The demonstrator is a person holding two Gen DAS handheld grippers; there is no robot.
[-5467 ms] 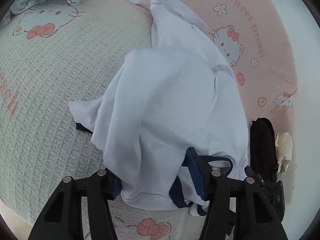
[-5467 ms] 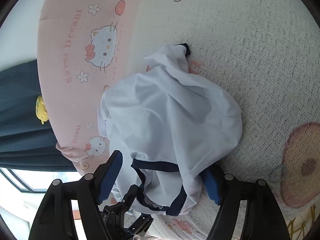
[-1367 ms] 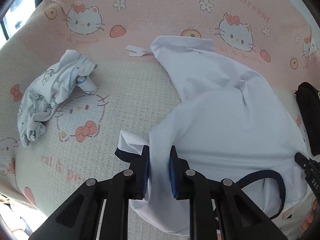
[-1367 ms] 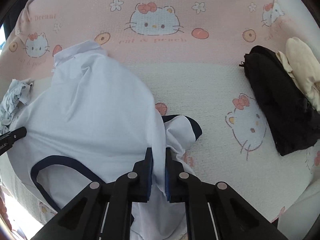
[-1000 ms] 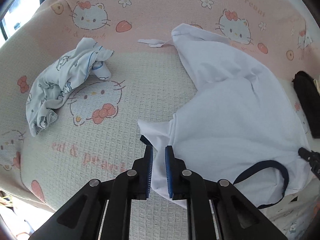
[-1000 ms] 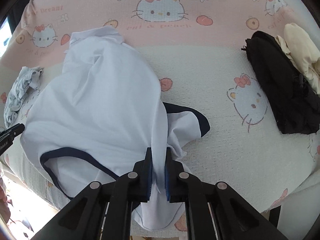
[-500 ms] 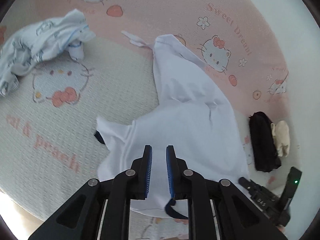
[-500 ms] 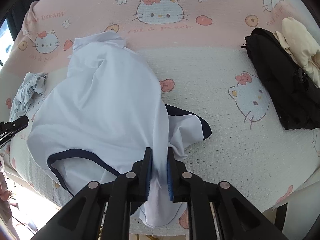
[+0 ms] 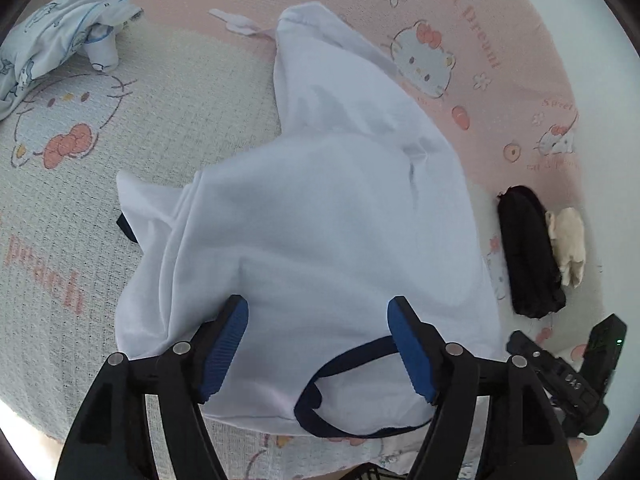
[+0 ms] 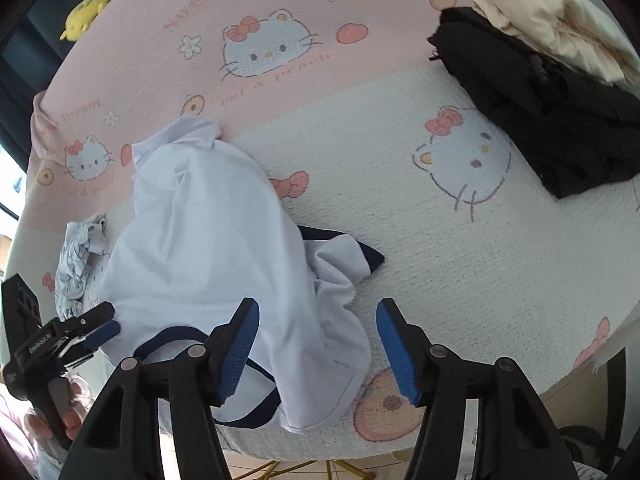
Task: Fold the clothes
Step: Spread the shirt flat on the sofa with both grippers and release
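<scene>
Since half a second ago both grippers have let go: their jaws have just been opening, and the white shirt [image 9: 320,216] that each was pinching now lies loose under them. The left gripper [image 9: 318,344] stands with its blue pads [image 9: 224,348] wide apart above the shirt's near edge, by the navy-trimmed neckline [image 9: 344,396]; cloth shows between the pads but they do not press it. The right gripper [image 10: 316,350] is likewise spread, its pads either side of the shirt's near right corner, not gripping it.

The shirt is crumpled on the blanket [image 9: 168,92], back up, collar end toward the camera. One navy-cuffed sleeve [image 10: 340,256] sticks out on its right side; the other pokes out on the left. Its far end reaches the blanket's pink border.

Farther off, a patterned pale-blue garment [image 9: 52,48] lies bunched at the far left. On the right, well apart from the shirt, a black garment [image 10: 544,108] lies with a cream one [image 10: 552,16] just beside it. A yellow toy [image 10: 86,12] sits beyond the blanket's far edge.
</scene>
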